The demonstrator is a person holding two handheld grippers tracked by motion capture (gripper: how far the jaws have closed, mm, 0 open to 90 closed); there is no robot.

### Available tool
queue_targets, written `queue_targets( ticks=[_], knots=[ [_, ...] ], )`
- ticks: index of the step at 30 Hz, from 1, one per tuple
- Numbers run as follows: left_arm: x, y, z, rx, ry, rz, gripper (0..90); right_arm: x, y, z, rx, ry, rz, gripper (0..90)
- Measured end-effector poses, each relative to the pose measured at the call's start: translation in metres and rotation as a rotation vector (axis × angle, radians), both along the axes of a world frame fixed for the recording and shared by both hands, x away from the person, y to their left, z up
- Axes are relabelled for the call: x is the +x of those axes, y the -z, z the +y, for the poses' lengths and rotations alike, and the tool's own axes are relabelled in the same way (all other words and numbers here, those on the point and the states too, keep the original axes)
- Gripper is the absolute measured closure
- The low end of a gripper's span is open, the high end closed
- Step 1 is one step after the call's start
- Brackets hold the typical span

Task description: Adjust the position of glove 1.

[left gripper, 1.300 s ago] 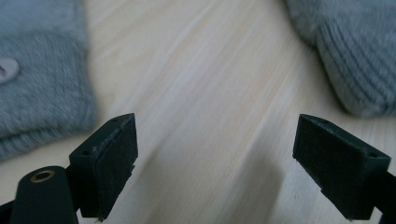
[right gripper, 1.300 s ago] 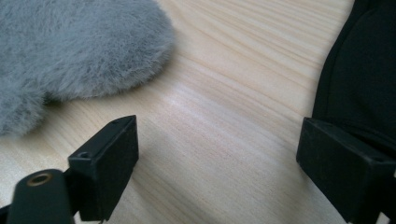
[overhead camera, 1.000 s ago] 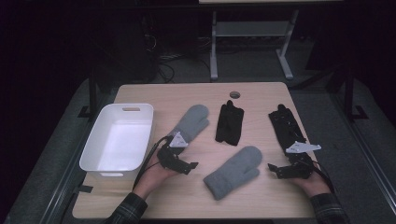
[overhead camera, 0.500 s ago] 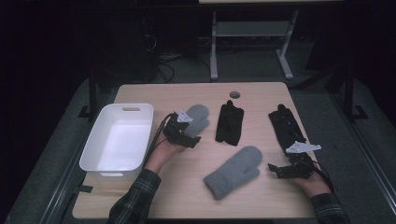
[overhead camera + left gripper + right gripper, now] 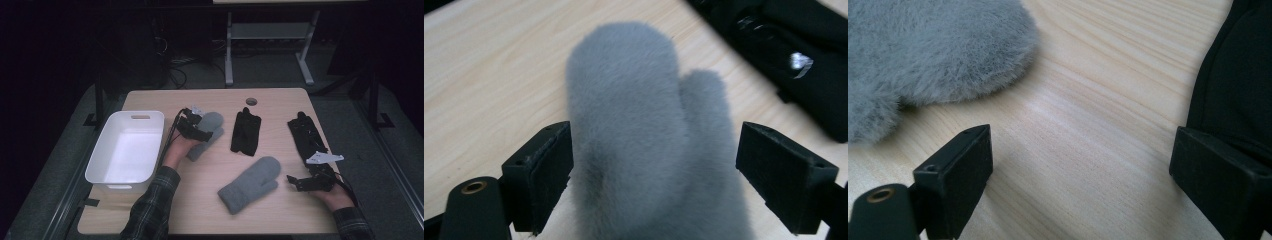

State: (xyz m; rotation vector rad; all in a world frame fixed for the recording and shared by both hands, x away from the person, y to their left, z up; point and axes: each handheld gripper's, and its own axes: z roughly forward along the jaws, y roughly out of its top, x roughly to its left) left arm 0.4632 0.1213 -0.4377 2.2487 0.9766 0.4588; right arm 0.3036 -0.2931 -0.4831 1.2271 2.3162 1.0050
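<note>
A grey fluffy mitten (image 5: 216,123) lies left of centre on the wooden table (image 5: 280,102). My left gripper (image 5: 202,131) hovers over its middle. In the left gripper view the mitten (image 5: 634,125) lies between the two jaws, and the gripper (image 5: 654,175) is open, with both jaws standing off its sides. A second grey mitten (image 5: 250,185) lies near the front. My right gripper (image 5: 299,183) rests open just right of it, with bare wood between the jaws (image 5: 1083,180). That mitten (image 5: 933,50) is at the upper left of the right gripper view.
A white bin (image 5: 125,150) stands at the table's left edge. One black glove (image 5: 246,131) lies in the middle, also seen as a black glove (image 5: 794,65) beside the mitten. Another black glove (image 5: 306,136) lies at the right, beyond my right gripper (image 5: 1233,90).
My left gripper has moved forward from the mitten's cuff end to over its body. The right gripper and the other gloves have stayed put.
</note>
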Motion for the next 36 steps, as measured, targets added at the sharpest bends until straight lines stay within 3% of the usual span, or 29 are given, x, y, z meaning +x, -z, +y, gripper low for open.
queue_targets(
  ticks=[7, 12, 16, 19, 22, 24, 28, 36],
  knots=[
    [0.009, 0.017, 0.0, -0.004, -0.013, 0.055, 17.6, 0.0, 0.0, 0.0, 0.0, 0.0, 0.0, 10.1],
    [0.008, 0.02, 0.0, -0.017, 0.001, 0.073, 26.2, 0.0, 0.0, 0.0, 0.0, 0.002, 0.001, 10.1],
    [0.007, 0.02, 0.0, -0.023, 0.017, 0.089, 38.1, 0.0, 0.0, 0.0, 0.001, 0.001, 0.0, 10.1],
    [0.005, 0.019, 0.001, -0.022, 0.04, 0.081, 52.3, 0.0, 0.0, 0.0, -0.001, 0.001, 0.0, 10.1],
    [0.003, 0.017, 0.002, -0.025, 0.034, 0.069, 66.8, 0.0, 0.0, 0.0, 0.0, 0.002, 0.001, 10.1],
    [0.003, 0.016, 0.002, -0.022, 0.037, 0.073, 71.7, 0.0, 0.0, 0.0, 0.0, 0.001, 0.001, 10.1],
    [0.002, 0.013, 0.004, -0.045, 0.027, 0.086, 74.8, 0.0, 0.0, 0.0, -0.001, 0.006, 0.0, 10.1],
    [-0.007, 0.001, 0.002, -0.089, 0.059, 0.124, 75.3, 0.0, 0.0, 0.0, -0.001, 0.009, 0.0, 10.1]
  ],
)
